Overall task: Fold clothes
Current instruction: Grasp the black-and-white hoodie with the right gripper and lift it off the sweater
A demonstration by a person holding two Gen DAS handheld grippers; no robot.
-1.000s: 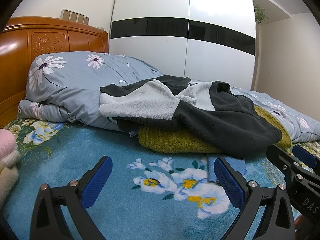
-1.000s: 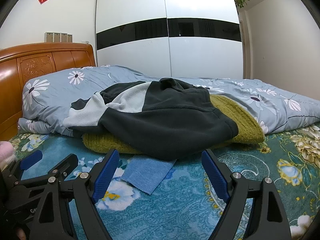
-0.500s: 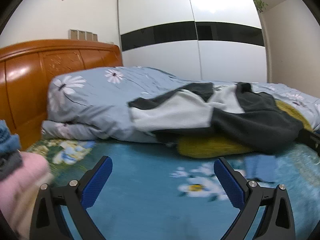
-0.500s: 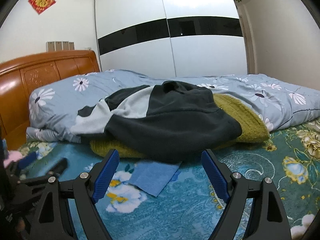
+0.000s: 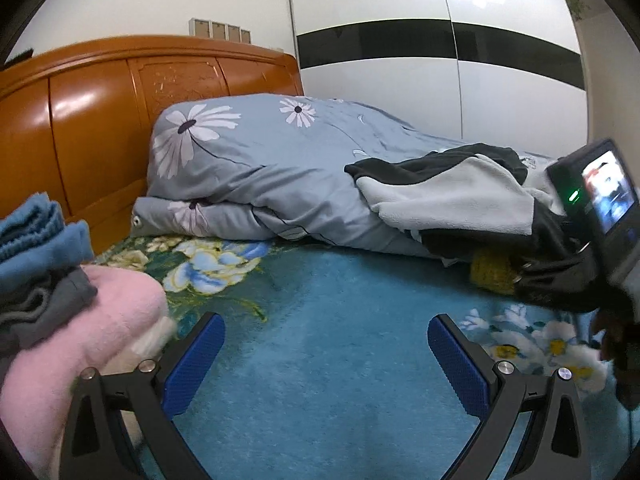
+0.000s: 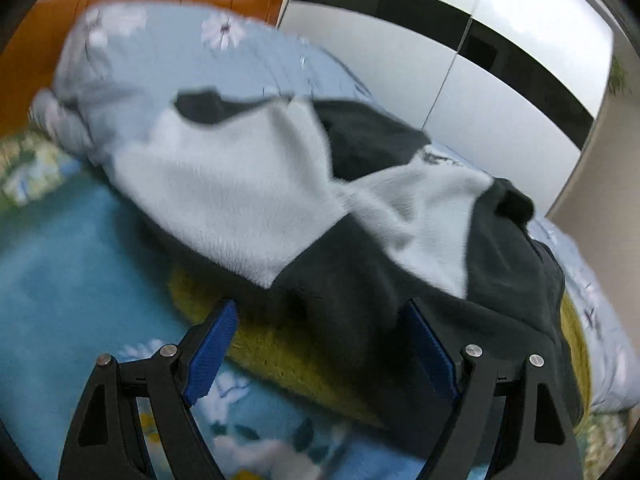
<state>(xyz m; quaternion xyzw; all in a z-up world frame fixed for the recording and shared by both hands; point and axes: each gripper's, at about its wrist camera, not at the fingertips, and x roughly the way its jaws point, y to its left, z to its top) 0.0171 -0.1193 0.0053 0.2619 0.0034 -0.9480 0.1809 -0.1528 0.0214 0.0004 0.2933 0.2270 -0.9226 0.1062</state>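
Fleece jacket [image 6: 320, 216] is draped with long axis 10-to-4 o'clock; right claw [image 6: 320, 344] spread at its hem, left claw [image 5: 326, 356] spread, nothing held.

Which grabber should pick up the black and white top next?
Probably the right gripper: it is open with the black and white top right at its fingers. The left gripper, also open, hangs over bare blue blanket.

We are in a home bedroom. We see a bed with a carved wooden headboard [image 5: 120, 92], a rolled blue-grey daisy-print duvet [image 5: 256, 168] and a teal floral blanket [image 5: 320, 320] spread under it. A white sliding wardrobe [image 5: 400, 80] with a black band fills the far wall, and folded clothes [image 5: 48, 280] sit stacked on the bed.
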